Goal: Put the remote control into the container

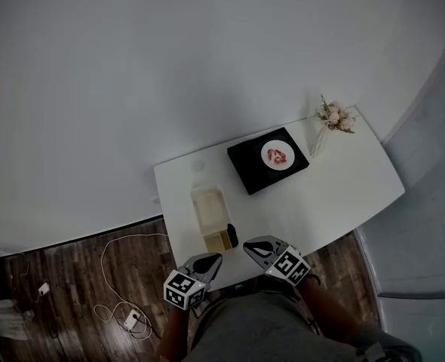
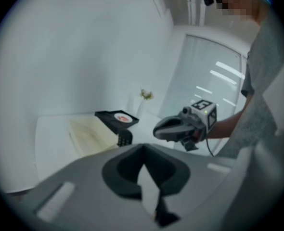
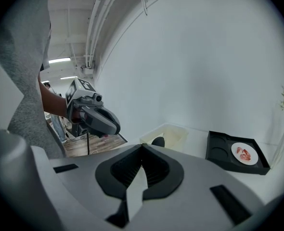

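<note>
1. you hold both grippers low and side by side at the near edge of the white table (image 1: 343, 179), just short of the cream container (image 1: 210, 211).
2. the left gripper (image 1: 217, 258) has its jaws closed on nothing; its own view shows the two tips meeting, with only table beyond them.
3. the right gripper (image 1: 247, 249) matches it: jaws together, empty, and tipped a little downward toward the container's near end.
4. the remote control (image 1: 231, 235) shows as a dark shape at the container's near right corner, sticking up above the rim. whether it stands inside the end compartment or leans on the outer wall cannot be told from these views.
5. neither pair of jaws grips the remote, so the placing looks done or nearly done. closed jaws like these suit a nudge rather than a grasp.
6. the black tray (image 1: 245, 170), its plate (image 1: 277, 155) and the flowers (image 1: 336, 117) sit well apart at the table's far end, out of the way of the work.
</note>
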Demonstrator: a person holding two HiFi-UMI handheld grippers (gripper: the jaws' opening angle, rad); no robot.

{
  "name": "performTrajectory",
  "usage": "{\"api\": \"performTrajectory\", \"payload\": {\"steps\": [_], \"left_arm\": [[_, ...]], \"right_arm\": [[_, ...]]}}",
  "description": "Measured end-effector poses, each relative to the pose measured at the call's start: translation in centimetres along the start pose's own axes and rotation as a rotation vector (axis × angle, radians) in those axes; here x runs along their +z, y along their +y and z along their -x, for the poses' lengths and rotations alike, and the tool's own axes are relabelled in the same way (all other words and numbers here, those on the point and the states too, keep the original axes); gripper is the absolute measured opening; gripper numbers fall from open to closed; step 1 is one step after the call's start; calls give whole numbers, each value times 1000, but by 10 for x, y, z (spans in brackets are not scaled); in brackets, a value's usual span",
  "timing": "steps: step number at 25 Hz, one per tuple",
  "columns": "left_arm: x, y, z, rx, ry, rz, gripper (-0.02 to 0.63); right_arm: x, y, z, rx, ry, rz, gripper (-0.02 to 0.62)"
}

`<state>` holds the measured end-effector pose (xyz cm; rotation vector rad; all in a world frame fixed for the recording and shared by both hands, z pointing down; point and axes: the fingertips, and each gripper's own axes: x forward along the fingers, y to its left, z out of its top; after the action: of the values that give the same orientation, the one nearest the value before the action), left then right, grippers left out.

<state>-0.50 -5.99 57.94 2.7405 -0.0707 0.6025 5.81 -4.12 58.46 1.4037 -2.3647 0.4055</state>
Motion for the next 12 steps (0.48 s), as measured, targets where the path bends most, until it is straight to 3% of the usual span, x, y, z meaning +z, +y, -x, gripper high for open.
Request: {"api": "performTrajectory", "payload": {"steps": [12], "left_arm": [[-3, -1, 1, 0, 1, 2, 0]], "right_arm": [[0, -7, 1, 5, -5, -31, 17]]}}
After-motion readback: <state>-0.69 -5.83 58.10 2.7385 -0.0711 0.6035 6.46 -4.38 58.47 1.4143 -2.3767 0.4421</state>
